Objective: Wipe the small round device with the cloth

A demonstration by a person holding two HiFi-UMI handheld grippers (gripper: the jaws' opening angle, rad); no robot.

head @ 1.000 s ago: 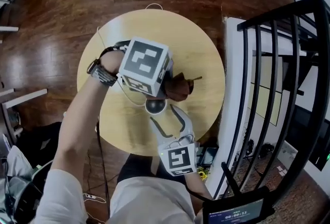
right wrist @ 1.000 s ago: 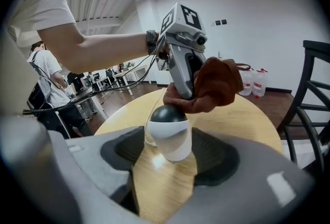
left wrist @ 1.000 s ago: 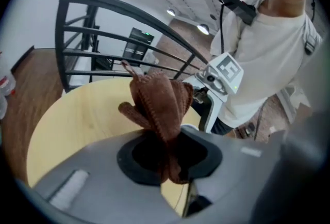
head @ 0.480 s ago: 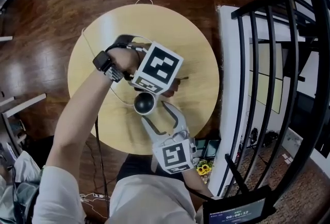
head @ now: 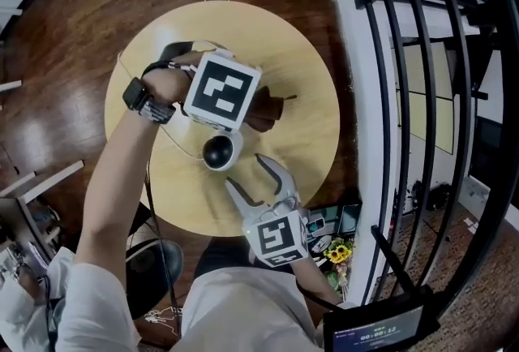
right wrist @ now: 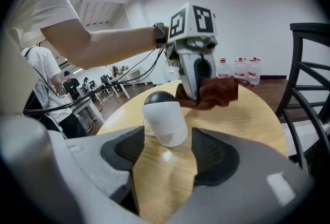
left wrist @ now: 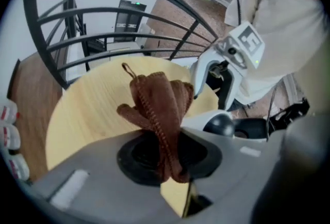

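The small round device [head: 219,152], white with a black dome top, stands upright on the round wooden table [head: 304,83]. My left gripper [left wrist: 166,160] is shut on a bunched brown cloth [left wrist: 157,101], held just behind the device; the cloth [head: 265,111] pokes out from under the marker cube. In the right gripper view the cloth [right wrist: 214,91] hangs beside the device [right wrist: 164,114], and I cannot tell whether they touch. My right gripper [right wrist: 166,155] is open just in front of the device, its jaws [head: 255,178] spread wide with nothing between them.
A thin white cable [head: 180,139] runs from the device across the table's left side. A black metal railing [head: 422,91] stands close to the right of the table. Dark wooden floor [head: 73,26] surrounds the table. Water bottles [right wrist: 240,69] stand by the far wall.
My left gripper with the cloth swung right over the device, then back left behind it. The right gripper stayed open in front of the device.
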